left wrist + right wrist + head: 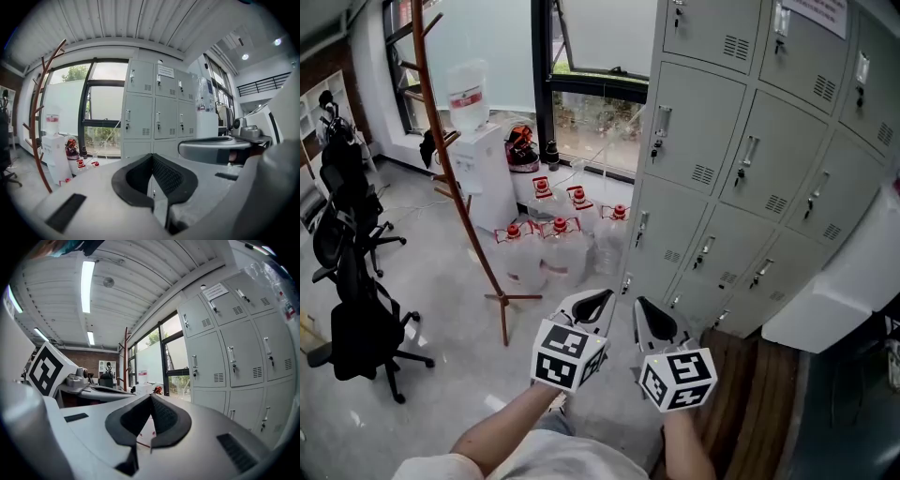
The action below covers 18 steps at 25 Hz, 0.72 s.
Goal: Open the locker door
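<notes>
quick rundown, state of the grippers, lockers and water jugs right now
left gripper: shut, nothing between the jaws
right gripper: shut, nothing between the jaws
locker doors: all visible ones shut, none touched
water jugs: upright, red caps on

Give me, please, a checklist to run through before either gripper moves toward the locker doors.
1. Nothing in the left gripper: ok, jaws together, empty.
2. Nothing in the right gripper: ok, jaws together, empty.
3. All locker doors shut: ok, every visible one is closed.
4. A gripper at a handle: not ok, both are held apart from the lockers.
5. Jaws open to take a handle: not ok, both shut.
6. Which door is meant: cannot tell.
</notes>
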Available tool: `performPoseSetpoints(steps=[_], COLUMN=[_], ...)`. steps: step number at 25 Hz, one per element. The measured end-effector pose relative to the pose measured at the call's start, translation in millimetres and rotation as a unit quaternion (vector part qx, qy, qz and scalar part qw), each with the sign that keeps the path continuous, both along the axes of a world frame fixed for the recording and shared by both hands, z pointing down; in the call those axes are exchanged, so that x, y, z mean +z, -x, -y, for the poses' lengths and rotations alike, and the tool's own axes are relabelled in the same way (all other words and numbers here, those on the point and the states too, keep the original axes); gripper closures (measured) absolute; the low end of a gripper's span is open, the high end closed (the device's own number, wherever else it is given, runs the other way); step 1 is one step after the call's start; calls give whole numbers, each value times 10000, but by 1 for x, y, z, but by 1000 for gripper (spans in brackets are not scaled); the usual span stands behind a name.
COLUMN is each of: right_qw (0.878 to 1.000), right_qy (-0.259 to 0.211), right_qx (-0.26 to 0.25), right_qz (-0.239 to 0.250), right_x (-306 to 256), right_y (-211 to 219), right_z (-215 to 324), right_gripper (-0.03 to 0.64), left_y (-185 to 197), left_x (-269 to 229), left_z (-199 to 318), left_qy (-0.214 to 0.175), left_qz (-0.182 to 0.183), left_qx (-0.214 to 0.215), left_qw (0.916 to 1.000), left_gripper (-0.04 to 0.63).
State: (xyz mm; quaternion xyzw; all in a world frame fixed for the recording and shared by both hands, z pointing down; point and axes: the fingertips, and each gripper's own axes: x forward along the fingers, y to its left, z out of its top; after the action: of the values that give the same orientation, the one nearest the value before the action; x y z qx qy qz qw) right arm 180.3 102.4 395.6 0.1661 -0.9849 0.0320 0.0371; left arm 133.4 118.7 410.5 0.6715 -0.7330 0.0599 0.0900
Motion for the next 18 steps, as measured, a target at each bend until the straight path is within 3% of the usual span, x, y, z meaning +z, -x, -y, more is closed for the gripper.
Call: performPoseSetpoints(steps=[7,18], right_qw=[9997,9985], right_qy=[-48,45], right_qx=[145,416], right_qz=[-171,-361], right_x=[7,6], right_y=[41,133], right_z=[30,79], right_gripper=[620,620], left_y=[39,131], left_x=[6,5], left_z=[39,87], left_qy=[-18,12], left_qz=[-108,-357], left_qx=[228,504], left_qw=[9997,9981], left_gripper=[589,589])
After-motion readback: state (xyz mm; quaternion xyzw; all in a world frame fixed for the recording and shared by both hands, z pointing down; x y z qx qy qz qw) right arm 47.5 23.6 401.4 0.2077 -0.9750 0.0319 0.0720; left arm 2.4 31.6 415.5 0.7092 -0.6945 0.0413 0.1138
